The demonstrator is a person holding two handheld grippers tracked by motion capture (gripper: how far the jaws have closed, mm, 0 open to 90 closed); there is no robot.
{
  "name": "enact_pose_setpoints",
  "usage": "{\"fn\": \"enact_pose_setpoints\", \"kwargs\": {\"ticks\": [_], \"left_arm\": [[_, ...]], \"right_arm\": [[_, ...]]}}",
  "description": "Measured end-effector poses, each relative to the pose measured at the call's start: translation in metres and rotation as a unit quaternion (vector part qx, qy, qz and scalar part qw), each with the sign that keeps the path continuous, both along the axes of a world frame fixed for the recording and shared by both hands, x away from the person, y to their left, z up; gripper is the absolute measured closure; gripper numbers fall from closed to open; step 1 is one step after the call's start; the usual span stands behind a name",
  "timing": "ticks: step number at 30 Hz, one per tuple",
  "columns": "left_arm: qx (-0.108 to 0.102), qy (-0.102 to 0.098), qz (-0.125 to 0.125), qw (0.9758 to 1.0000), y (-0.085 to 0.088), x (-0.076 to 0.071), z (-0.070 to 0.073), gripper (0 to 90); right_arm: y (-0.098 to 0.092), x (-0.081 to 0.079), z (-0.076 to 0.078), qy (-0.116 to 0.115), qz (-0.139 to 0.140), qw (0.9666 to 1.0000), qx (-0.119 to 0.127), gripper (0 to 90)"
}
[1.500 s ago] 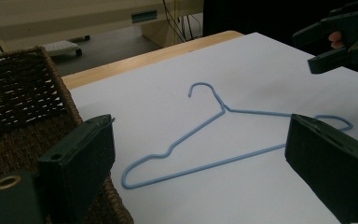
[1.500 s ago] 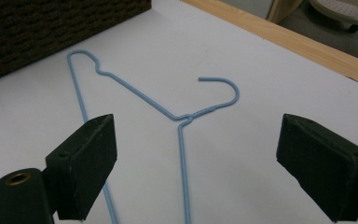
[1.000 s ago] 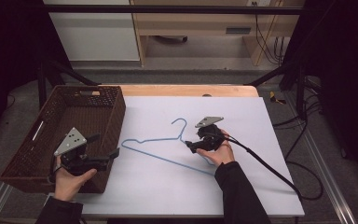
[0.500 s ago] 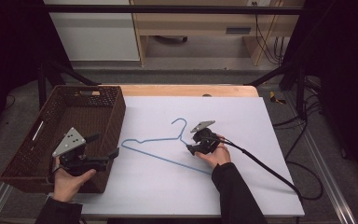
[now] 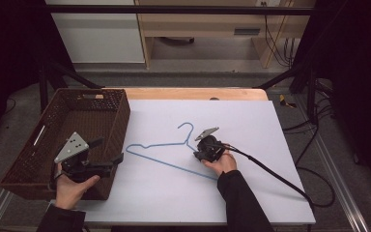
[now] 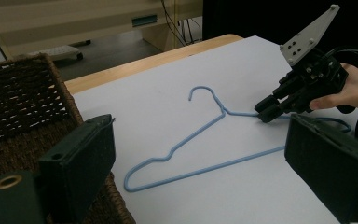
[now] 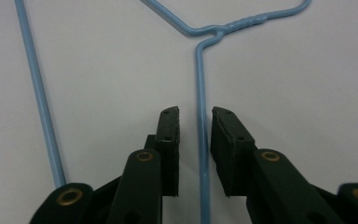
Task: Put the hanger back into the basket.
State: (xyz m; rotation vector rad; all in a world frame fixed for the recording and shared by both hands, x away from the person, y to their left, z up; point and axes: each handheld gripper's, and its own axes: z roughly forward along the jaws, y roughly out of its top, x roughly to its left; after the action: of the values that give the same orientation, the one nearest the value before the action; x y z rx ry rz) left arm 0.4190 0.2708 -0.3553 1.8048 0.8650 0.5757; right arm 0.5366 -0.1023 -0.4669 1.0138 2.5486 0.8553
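A light blue wire hanger [image 5: 174, 166] lies flat on the white table sheet [image 5: 256, 125], its hook pointing away from me. My right gripper [image 5: 196, 154] rests low on the sheet at the hanger's right arm, just past the neck. In the right gripper view the wire [image 7: 199, 93] runs between the jaws of the right gripper [image 7: 196, 114]. Those jaws have just been closing, and a thin gap still shows on each side of the wire. My left gripper [image 5: 107, 150] hangs open and empty over the near right corner of the wicker basket [image 5: 29, 159].
The dark brown basket [image 6: 23, 93] stands at the table's left edge with nothing seen inside. A black cable [image 5: 280, 176] trails from the right gripper [image 6: 265, 114] across the sheet to the right. A wooden table edge [image 5: 193, 93] runs along the back.
My right gripper has sunk onto the sheet and its jaws have narrowed around the hanger's wire. The left gripper and the hanger have stayed where they were.
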Motion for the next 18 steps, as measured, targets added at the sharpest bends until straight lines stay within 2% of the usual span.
{"fn": "enact_pose_setpoints", "kwargs": {"ticks": [9, 12, 18], "left_arm": [[0.002, 0.001, -0.001, 1.0, -0.0017, -0.0001, -0.0004, 8.5], [0.001, 0.0, -0.002, 1.0, -0.0024, -0.0004, 0.0, 8.5], [0.004, 0.001, -0.003, 1.0, -0.0039, 0.0, -0.0008, 8.5]], "right_arm": [[-0.0004, 0.0022, 0.0008, 0.015, -0.005, 0.9999, 0.004, 80.9], [-0.0011, 0.0041, 0.0013, 0.022, -0.006, 0.9997, 0.006, 86.7], [-0.0025, 0.0055, 0.0012, 0.02, 0.005, 0.9998, 0.006, 87.2]]}}
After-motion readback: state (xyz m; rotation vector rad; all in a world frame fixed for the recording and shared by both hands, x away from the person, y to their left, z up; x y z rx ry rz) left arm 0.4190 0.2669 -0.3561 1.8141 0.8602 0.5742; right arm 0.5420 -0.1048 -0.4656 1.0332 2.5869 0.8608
